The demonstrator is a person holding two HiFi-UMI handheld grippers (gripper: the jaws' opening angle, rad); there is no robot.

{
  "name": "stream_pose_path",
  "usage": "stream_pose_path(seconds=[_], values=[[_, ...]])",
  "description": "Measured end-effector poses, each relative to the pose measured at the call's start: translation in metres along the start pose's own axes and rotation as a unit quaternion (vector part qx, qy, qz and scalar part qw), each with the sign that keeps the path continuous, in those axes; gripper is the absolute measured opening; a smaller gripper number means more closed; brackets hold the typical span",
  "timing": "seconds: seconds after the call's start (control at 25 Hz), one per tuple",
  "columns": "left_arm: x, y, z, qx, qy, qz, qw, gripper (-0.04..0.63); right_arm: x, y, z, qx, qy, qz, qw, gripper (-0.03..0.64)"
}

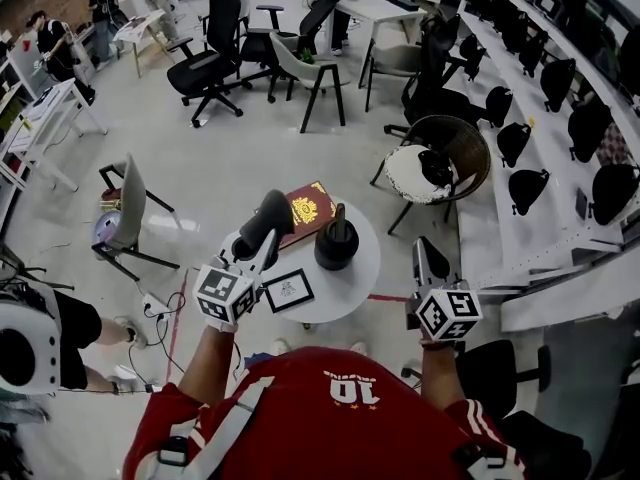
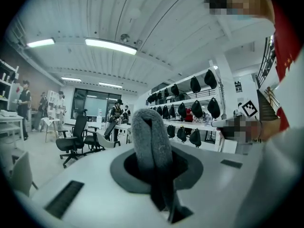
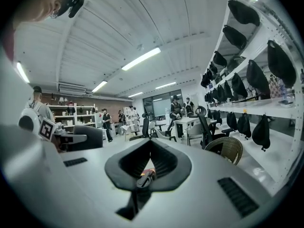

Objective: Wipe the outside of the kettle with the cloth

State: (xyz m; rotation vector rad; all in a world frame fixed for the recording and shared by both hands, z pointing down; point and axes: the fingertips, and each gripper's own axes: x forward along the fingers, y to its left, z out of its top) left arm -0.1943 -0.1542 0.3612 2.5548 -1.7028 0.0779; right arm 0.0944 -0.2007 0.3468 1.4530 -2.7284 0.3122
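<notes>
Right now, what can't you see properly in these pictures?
Kettle: head view only, small and from above; dirt on its sides can't be told.
Framed picture: head view, print too small.
Left claw tips: left gripper view, covered by the cloth.
Right gripper view: aimed at the room, no kettle.

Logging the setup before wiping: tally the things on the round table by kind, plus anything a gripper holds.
Kettle: 1
Red book: 1
Framed picture: 1
Cloth, in the left gripper: 1
Total: 4
</notes>
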Motion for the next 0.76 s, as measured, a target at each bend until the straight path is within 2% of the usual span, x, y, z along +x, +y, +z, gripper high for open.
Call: stream_pose_path(seconds=[0.2, 0.76], values=[[-0.002, -0.002, 0.003, -0.010, -0.006, -0.003, 0.9999, 0.046, -0.003, -0.002, 0.001, 0.003, -0.004, -0.001, 1.000, 0.015], [-0.002, -0.012, 0.006, -0.006, -0.014, -0.015, 0.9998, 0.046, -0.007, -0.002, -0.005, 0.006, 0.003, 0.002, 1.000, 0.015]])
